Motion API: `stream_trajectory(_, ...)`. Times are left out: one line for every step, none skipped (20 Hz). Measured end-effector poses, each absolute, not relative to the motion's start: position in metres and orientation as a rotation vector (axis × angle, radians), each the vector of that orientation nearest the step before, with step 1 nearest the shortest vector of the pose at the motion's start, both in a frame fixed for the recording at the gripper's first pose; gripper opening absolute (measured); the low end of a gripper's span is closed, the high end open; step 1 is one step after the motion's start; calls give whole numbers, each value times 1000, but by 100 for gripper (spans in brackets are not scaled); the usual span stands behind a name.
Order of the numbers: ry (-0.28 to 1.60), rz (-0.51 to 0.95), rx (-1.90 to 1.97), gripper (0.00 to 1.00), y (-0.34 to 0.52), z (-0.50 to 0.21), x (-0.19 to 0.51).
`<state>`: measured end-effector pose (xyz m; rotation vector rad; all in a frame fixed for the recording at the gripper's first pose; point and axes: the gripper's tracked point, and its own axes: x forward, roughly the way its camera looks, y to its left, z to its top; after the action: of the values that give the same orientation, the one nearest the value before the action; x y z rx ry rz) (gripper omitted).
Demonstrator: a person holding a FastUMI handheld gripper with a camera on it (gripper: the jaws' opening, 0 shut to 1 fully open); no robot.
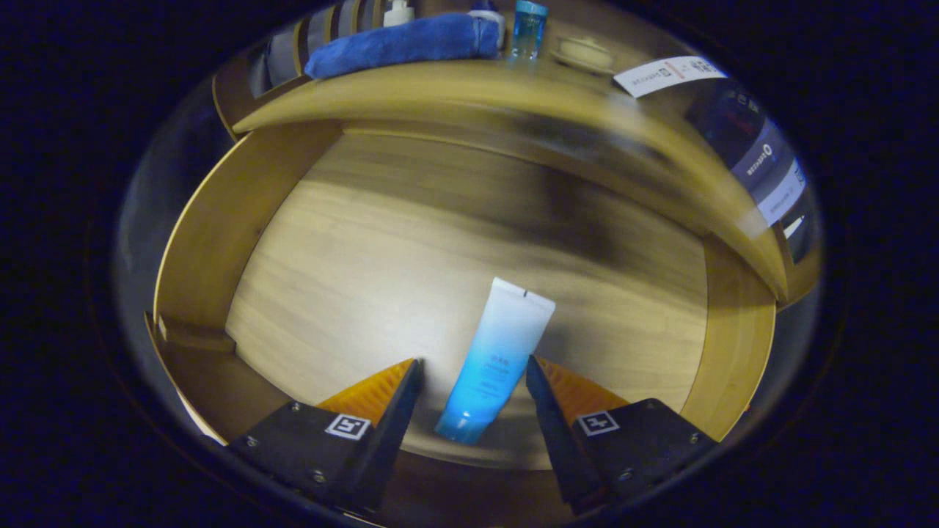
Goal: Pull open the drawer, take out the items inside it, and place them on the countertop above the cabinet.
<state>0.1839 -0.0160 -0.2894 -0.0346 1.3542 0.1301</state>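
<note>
The wooden drawer (198,242) is pulled open below me and I look down into it. A blue-and-white tube (493,359) lies on the drawer floor, cap end toward me, white crimped end pointing away. My gripper (473,370) is open, with one finger on each side of the tube's lower half; neither finger presses on it. Above the drawer runs the countertop (455,92), where a folded blue towel (403,42), a clear blue bottle (528,26) and a small lidded dish (585,53) stand.
The drawer walls rise to the left and at the right (741,345). The countertop's front edge overhangs the back of the drawer. A white pump bottle (398,12) stands behind the towel, and a white card (667,73) lies on the countertop's right end.
</note>
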Motion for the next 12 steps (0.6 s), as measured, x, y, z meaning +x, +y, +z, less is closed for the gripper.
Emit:
stream_trajectory(1358,117,-38,87,-19,-292,184)
stream_trajectory(1378,123,-11,85,-20,-289,185)
stream_trajectory(1367,107,5,82,-24,-298,188)
stream_trajectory(1361,110,20,71,-28,-290,196)
stream_trajectory(1361,114,23,59,-29,-301,193)
stream_trajectory(1353,126,21,48,-29,-295,192)
stream_trajectory(1332,112,12,48,-31,-293,193)
stream_trajectory(1315,101,8,41,-32,-291,195)
stream_trajectory(1299,112,11,41,-32,-288,196)
stream_trajectory(1279,120,29,42,-31,-285,197)
stream_trajectory(1263,130,52,42,-29,-279,199)
stream_trajectory(1243,147,77,41,-27,-271,199)
